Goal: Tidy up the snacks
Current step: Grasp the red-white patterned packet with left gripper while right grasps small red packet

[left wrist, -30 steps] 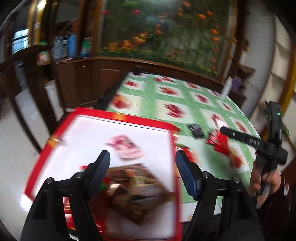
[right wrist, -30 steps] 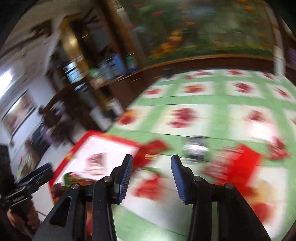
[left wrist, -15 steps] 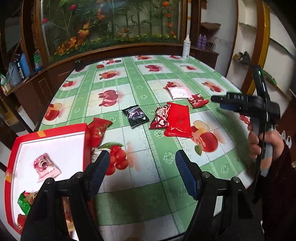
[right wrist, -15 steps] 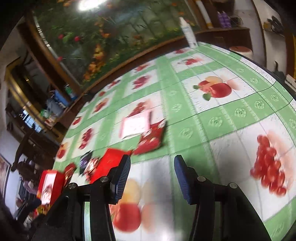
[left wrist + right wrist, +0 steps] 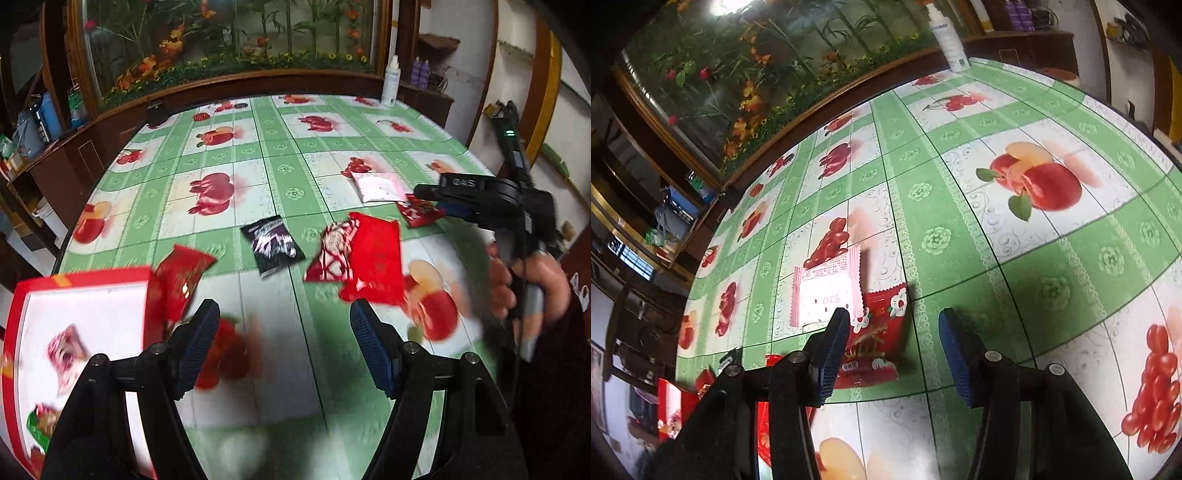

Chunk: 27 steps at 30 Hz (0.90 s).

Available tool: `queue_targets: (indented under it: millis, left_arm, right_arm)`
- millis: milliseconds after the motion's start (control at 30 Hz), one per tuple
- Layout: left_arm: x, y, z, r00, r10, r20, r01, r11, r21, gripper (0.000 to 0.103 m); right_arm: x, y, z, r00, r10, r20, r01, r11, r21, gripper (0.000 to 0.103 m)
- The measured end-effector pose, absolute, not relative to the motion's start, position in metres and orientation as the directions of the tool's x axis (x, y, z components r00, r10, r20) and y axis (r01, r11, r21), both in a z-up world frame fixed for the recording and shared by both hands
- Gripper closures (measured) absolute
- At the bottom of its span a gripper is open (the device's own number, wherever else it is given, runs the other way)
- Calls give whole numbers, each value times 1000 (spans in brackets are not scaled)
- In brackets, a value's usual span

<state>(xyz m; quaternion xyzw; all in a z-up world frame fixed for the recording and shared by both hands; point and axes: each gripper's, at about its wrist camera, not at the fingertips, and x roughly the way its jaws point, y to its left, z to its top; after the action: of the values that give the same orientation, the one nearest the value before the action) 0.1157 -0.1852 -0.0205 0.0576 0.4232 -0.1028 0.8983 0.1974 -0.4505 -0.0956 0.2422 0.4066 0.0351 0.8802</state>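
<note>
Left wrist view: your left tool (image 5: 284,341) hangs over the worktop (image 5: 280,173) with its fingers wide apart and nothing between them. Beside it sits the red tray (image 5: 79,275), a pink snack (image 5: 64,349) inside. A black packet (image 5: 272,244) and a large red packet (image 5: 375,258) lie ahead. Your right tool (image 5: 892,354) is spread too, empty, just over a red flowered packet (image 5: 877,332) touching a pink one (image 5: 825,291).
</note>
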Motion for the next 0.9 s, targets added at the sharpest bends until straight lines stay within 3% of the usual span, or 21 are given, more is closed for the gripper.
queue_targets:
  millis: [267,333,400,433,467,500,533,633,800,900]
  left_arm:
    - [169,-220,-42,586,-133,-799,277,960,43,30]
    - [178,-227,-51,558,-137,-819,301,953,45,30]
    - [183,-228,-57,551,-169,-817,309,951,11,32]
    - [182,-228,-57,552,-187,-813,314,949,-5,36]
    - [181,-228,-56,546,-217,-809,334,942,-27,54]
    - [181,-229,-55,540,-241,-806,351,935,-44,76]
    - [180,-232,-54,538,-248,-806,364,930,-44,82]
    - [172,-239,-54,565,-220,-795,388,921,22,83]
    - [155,-234,-55,538,-285,-794,412,910,-47,85]
    - [139,-225,-54,522,-314,-793,406,909,-93,88]
  right_arm:
    - [199,-432,-94,672,212,-710,60,939,338,52]
    - [199,-426,-94,673,179,-718,47,958,283,59]
    - [198,-418,-95,673,119,-730,29,982,186,73]
    - [197,-415,-95,675,96,-731,16,989,145,76]
    - [196,-414,-95,671,111,-733,-8,990,143,76]
    - [195,-416,-95,664,145,-733,-23,984,174,80]
    - [194,-422,-95,653,192,-733,-32,974,226,84]
    - [193,-453,-99,621,317,-717,-1,915,404,92]
    - [185,-488,-107,609,453,-651,24,810,587,96]
    - [184,-487,-107,604,496,-624,1,782,623,97]
